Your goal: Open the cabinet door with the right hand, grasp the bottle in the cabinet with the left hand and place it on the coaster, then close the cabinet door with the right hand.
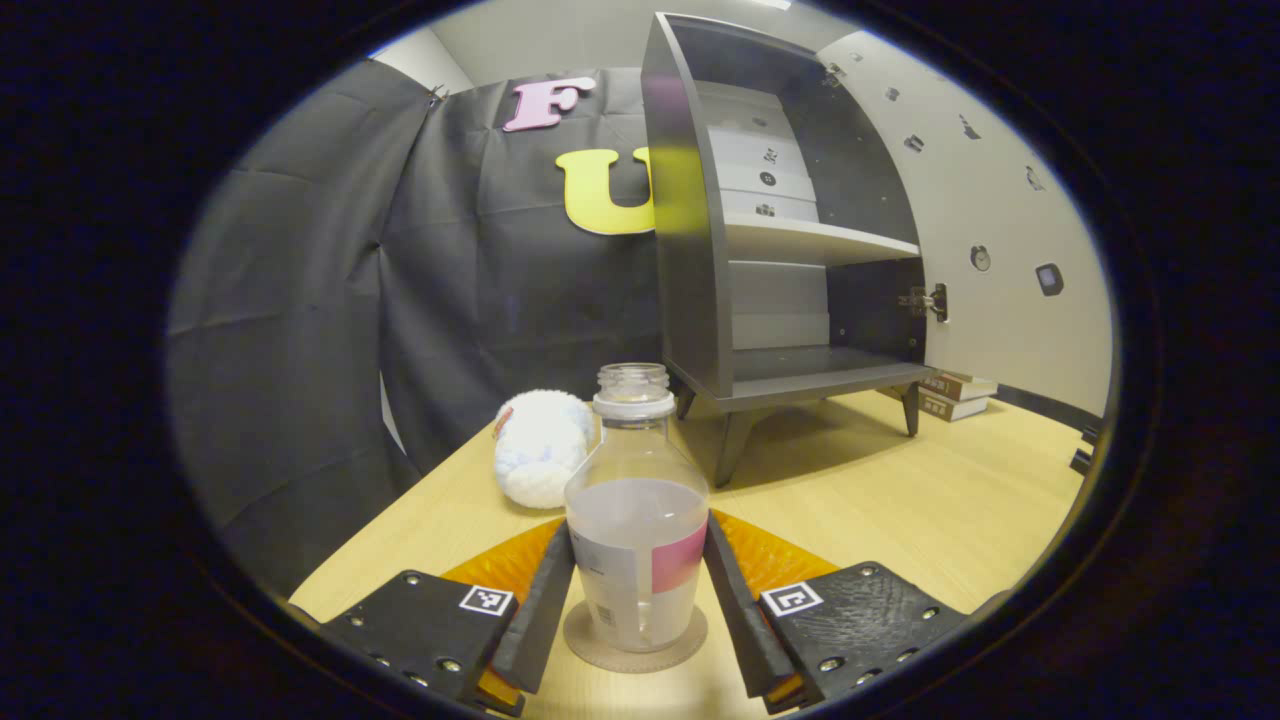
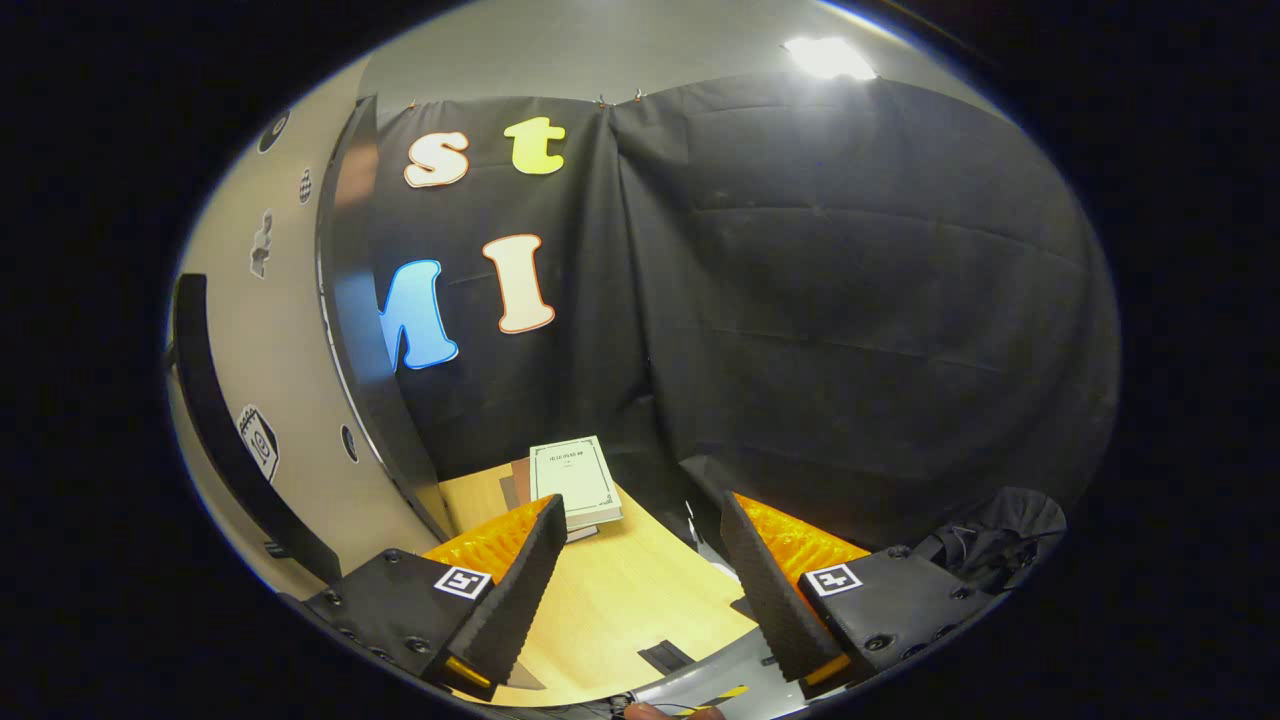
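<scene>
A clear bottle point(image 1: 637, 500) with a pink-and-white label and no cap stands upright on a round brown coaster point(image 1: 582, 636) on the wooden table. My left gripper point(image 1: 638, 525) is shut on it, one finger against each side. Behind it stands the dark cabinet point(image 1: 690, 250) with its door point(image 1: 1000, 220) swung wide to the right and its shelves bare. In the right gripper view, my right gripper point(image 2: 640, 505) is open with nothing between its fingers. It sits just right of the pale door point(image 2: 290, 400) and the door's dark handle point(image 2: 215, 400).
A white plush toy point(image 1: 540, 460) lies left of the bottle, near the booth's cloth wall. Stacked books point(image 1: 955, 395) sit behind the cabinet's legs, and a pale book point(image 2: 575, 480) lies on the table point(image 2: 620, 590) ahead of the right gripper.
</scene>
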Available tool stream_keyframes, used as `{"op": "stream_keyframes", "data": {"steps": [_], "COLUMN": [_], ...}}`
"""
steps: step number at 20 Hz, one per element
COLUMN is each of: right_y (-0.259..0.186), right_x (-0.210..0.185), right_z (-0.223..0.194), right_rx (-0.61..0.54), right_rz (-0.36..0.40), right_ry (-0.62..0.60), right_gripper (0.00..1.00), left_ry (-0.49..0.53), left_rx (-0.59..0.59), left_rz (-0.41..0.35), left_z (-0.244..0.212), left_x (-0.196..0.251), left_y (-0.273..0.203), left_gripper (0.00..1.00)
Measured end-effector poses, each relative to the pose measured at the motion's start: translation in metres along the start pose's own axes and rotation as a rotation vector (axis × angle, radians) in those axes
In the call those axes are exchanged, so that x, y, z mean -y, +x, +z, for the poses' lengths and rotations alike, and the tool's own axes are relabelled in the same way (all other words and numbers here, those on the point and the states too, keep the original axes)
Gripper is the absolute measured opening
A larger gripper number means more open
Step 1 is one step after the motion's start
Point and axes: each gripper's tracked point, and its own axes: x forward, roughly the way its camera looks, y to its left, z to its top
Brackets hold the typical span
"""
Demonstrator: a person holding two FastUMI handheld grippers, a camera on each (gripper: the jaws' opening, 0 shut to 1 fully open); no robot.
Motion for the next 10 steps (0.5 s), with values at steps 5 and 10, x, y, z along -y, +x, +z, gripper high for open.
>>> {"op": "stream_keyframes", "data": {"steps": [5, 10], "right_y": [-0.017, -0.035], "right_x": [0.007, 0.011], "right_z": [-0.021, -0.029], "right_rx": [-0.019, -0.003], "right_rz": [-0.001, 0.021], "right_ry": [-0.002, -0.054], "right_gripper": [0.98, 0.98], "left_ry": [0.029, 0.081], "left_rx": [-0.030, -0.041], "left_rz": [-0.026, -0.030], "left_z": [-0.002, 0.017], "left_x": [0.005, 0.006], "left_y": [-0.010, -0.016], "left_gripper": [0.74, 0.75]}}
